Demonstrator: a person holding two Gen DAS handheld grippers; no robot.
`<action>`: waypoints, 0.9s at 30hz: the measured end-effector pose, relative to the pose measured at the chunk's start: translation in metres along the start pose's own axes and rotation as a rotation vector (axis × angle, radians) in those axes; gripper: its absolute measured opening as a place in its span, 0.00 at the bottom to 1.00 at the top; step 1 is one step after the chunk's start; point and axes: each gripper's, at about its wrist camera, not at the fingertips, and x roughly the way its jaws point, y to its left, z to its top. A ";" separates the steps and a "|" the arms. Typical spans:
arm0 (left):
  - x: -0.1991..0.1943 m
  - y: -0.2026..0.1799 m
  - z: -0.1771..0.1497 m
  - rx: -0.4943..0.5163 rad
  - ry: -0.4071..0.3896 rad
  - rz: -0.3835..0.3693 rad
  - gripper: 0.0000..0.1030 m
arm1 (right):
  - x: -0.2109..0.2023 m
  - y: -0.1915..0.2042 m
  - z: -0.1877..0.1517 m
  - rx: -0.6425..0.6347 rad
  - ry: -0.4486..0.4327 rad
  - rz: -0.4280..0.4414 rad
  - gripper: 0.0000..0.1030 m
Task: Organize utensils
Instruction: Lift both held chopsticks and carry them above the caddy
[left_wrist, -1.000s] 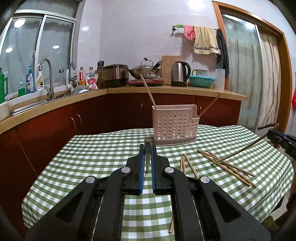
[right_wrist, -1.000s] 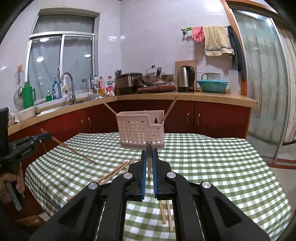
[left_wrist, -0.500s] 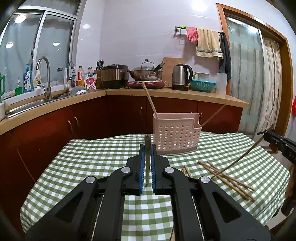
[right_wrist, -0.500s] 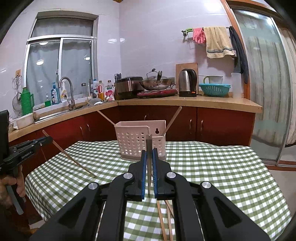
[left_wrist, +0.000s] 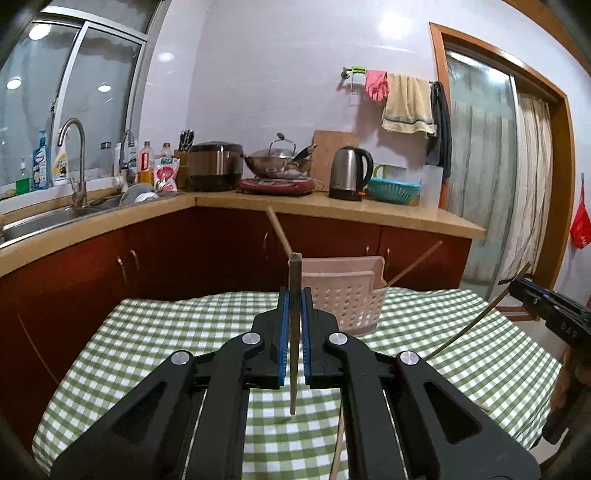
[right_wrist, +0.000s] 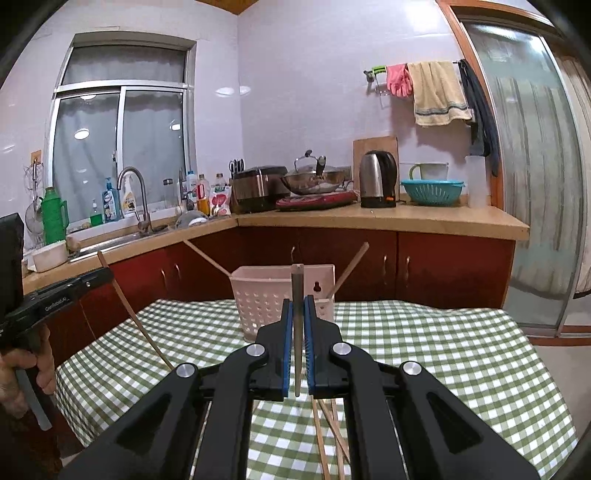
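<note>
A pink perforated utensil basket (left_wrist: 351, 295) (right_wrist: 273, 299) stands on the green checked table (left_wrist: 166, 332) with two chopsticks (left_wrist: 277, 230) leaning out of it. My left gripper (left_wrist: 294, 295) is shut on one chopstick (left_wrist: 293, 332), held upright above the table, short of the basket. My right gripper (right_wrist: 297, 306) is shut on another chopstick (right_wrist: 296, 332), also raised before the basket. Each gripper shows in the other's view: right gripper (left_wrist: 546, 306), left gripper (right_wrist: 55, 295). Loose chopsticks (right_wrist: 328, 435) lie on the cloth below.
A kitchen counter (left_wrist: 332, 210) with sink, rice cooker, wok and kettle runs behind the table. A glass door (left_wrist: 480, 177) stands at the right. The table edge (right_wrist: 546, 387) drops off at the right.
Both grippers have risen from the table with their chopsticks, which now hang steeper. The basket looks lower and nearer in both views.
</note>
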 end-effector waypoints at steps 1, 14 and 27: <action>0.001 -0.001 0.004 0.000 -0.006 -0.006 0.06 | 0.000 0.000 0.003 0.002 -0.005 0.003 0.07; 0.023 -0.018 0.078 0.011 -0.162 -0.054 0.06 | 0.016 -0.008 0.060 -0.002 -0.122 0.031 0.07; 0.079 -0.028 0.117 -0.004 -0.242 -0.036 0.06 | 0.067 -0.025 0.098 -0.006 -0.181 0.024 0.07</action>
